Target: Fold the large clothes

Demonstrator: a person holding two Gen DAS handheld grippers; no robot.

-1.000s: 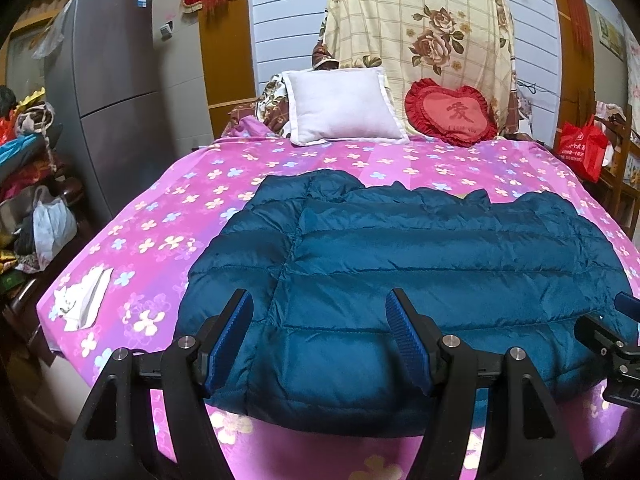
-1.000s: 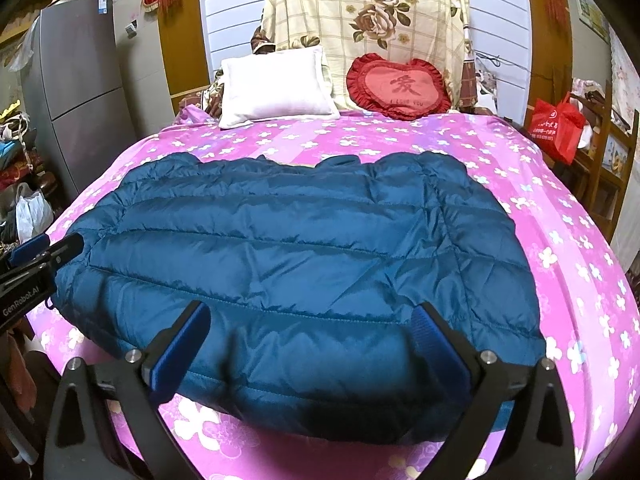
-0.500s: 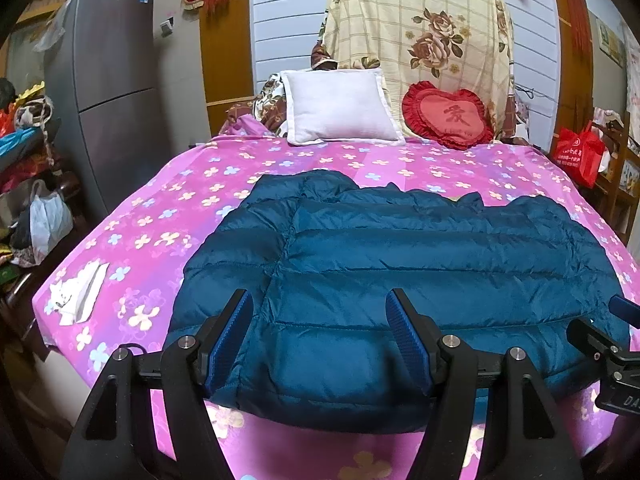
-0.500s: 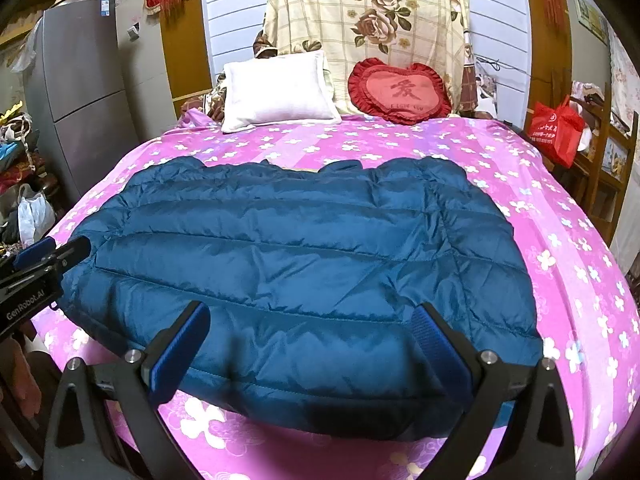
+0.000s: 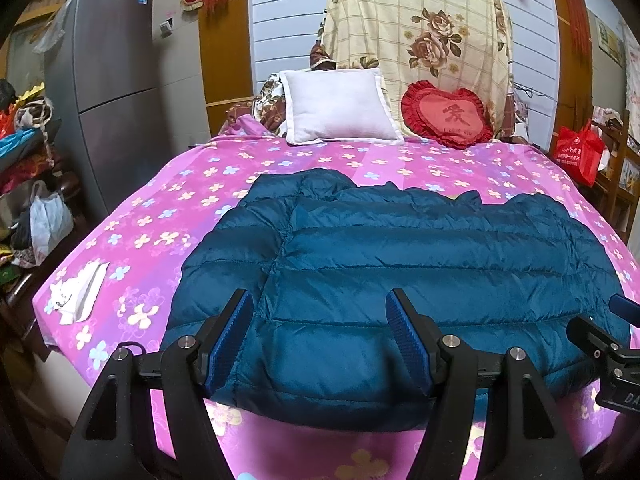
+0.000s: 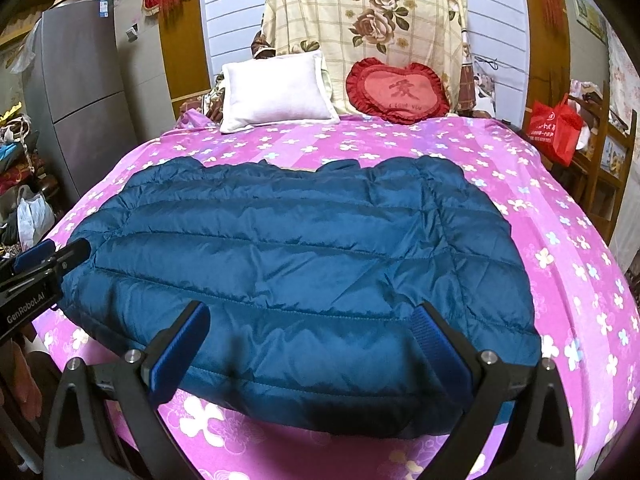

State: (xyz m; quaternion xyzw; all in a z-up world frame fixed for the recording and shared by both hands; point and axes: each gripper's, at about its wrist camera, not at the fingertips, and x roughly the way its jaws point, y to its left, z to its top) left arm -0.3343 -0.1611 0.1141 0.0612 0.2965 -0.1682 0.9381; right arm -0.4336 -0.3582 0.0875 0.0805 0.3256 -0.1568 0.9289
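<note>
A dark teal quilted puffer jacket (image 5: 400, 264) lies spread flat on the pink flowered bed, its hem toward me; it also shows in the right wrist view (image 6: 304, 264). My left gripper (image 5: 320, 316) is open and empty, hovering just above the jacket's near left hem. My right gripper (image 6: 312, 332) is open and empty above the near right hem. Each gripper shows at the edge of the other's view: the right one (image 5: 604, 344), the left one (image 6: 36, 272).
The bed (image 5: 168, 216) fills the middle, with a white pillow (image 5: 340, 108) and a red heart cushion (image 5: 448, 116) at its head. A white folded cloth (image 5: 78, 292) lies at the bed's left corner. A grey fridge (image 5: 116, 92) and piled clutter stand left; a red bag (image 5: 580, 152) hangs right.
Both grippers have drawn back and risen slightly, so the jacket looks smaller and more bed shows. The jacket has not moved. Both stay open.
</note>
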